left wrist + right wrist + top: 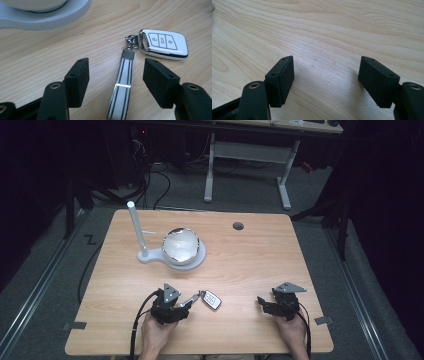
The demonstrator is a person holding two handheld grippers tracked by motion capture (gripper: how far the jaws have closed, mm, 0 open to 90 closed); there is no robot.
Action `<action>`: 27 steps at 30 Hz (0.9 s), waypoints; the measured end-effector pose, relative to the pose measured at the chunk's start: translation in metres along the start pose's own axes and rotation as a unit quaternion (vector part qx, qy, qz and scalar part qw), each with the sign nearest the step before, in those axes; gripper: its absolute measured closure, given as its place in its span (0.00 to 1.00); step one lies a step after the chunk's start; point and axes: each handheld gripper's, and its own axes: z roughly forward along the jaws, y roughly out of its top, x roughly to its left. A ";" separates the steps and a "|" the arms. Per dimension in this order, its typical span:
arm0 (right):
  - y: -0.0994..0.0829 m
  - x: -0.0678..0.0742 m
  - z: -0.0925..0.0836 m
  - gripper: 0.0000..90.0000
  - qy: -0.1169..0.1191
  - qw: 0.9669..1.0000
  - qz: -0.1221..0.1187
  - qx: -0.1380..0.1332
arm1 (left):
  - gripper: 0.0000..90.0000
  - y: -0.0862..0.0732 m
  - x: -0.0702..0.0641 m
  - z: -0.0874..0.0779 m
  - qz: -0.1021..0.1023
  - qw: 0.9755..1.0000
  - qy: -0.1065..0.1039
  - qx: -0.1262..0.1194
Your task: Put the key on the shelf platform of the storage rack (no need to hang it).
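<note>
Between my left gripper's (116, 75) open jaws lies the white striped strap (121, 92) of the white car key fob (163, 43), untouched, long axis pointing away toward the fob on the wooden table (250, 265). My right gripper (325, 80) rests open, farther off.

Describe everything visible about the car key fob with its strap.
The key fob is a flat white remote with chrome trim and three buttons, lying face up on the wooden table. A small metal clasp joins it to a white strap with dark stripes and a mesh-textured metal end. The strap runs between the open jaws of the left gripper, whose pads stand clear of it.
</note>
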 end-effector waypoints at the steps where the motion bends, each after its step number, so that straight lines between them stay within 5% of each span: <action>1: 0.000 0.000 0.000 0.33 0.000 1.000 0.001 0.000 | 0.43 0.001 -0.001 0.001 0.002 1.000 -0.002 0.000; 27: 0.000 0.000 0.000 0.33 0.000 1.000 0.000 0.001 | 0.59 0.018 -0.011 0.035 0.040 0.998 -0.020 0.034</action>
